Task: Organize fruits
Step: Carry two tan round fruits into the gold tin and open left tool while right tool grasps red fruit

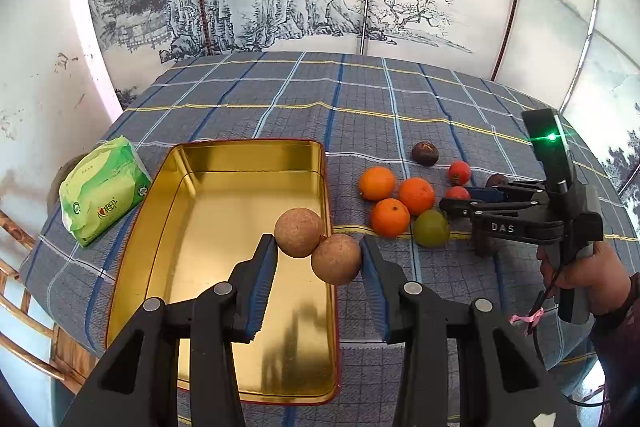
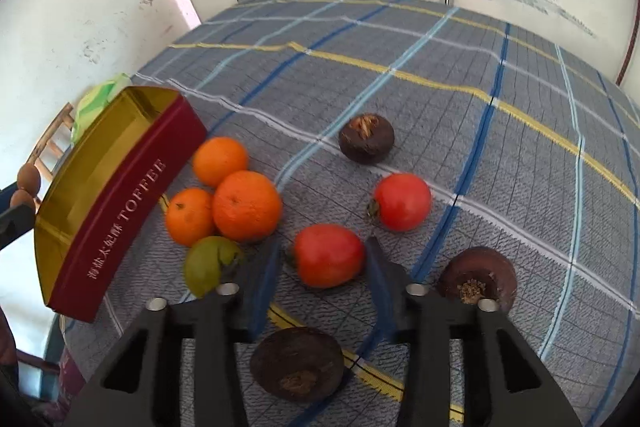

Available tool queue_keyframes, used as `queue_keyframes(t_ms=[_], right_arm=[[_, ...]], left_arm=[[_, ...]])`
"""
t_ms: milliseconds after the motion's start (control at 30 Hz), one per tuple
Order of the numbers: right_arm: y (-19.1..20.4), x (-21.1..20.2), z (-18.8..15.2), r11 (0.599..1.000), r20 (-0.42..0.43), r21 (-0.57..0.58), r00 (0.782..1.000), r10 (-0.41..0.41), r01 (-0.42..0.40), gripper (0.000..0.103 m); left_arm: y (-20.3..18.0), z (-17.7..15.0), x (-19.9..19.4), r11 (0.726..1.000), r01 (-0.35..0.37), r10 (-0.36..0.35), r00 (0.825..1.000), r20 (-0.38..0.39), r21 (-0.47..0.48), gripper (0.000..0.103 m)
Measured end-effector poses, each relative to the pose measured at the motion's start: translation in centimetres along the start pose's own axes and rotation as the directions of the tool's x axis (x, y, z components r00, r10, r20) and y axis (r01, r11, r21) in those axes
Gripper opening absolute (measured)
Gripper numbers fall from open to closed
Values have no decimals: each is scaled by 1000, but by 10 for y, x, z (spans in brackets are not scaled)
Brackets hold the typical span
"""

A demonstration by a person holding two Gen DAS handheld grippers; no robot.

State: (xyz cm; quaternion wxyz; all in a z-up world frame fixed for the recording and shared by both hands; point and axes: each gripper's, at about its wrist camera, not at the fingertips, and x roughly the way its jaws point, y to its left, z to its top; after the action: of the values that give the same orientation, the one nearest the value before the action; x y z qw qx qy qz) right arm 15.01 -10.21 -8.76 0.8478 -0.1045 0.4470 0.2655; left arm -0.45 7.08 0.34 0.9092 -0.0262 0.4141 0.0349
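Step in hand: loading fruit into the tin (image 1: 208, 163), which sits open and empty on the worktop (image 1: 360, 95).

Left gripper (image 1: 319, 251): fingers narrow, clamped on two brown round fruits (image 1: 298, 231) that touch each other, held over the tin's right rim. Judged ready for release; next move calls for carrying them a little further inward, then opening so they land in the tin and not on the rim.

Right gripper (image 2: 324, 259): fingers set either side of a tomato (image 2: 329, 254) on the cloth, apparently closed on it; contact on the blurred left finger is not certain. Next: lift and carry left to the tin.

Waiting on the worktop: three oranges (image 2: 246, 205), a green fruit (image 2: 208, 263), a second tomato (image 2: 402, 201), three dark fruits (image 2: 366, 138).
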Motion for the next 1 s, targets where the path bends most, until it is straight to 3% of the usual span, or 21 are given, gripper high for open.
queue_keyframes(t_ms=[167,467,600,1000], right_arm=[[1,-8,-2,1000,29,-1,1000,0,0,38],[-4,-69,-13,996,147,64,988,53,-63,38],[-8,-89,-16,993,177,86,982,60,-77,38],[0,-103,-19,996,211,67,976,47,-63,38]], left_arm=[[10,4,9,1000,-12,12,1000,-17,1,38],[34,22,39,989,-118,120,992,-28,87,38],[46,29,64,988,-123,129,990,-56,93,38],[64,49,113,972,-185,208,966,-157,147,38]])
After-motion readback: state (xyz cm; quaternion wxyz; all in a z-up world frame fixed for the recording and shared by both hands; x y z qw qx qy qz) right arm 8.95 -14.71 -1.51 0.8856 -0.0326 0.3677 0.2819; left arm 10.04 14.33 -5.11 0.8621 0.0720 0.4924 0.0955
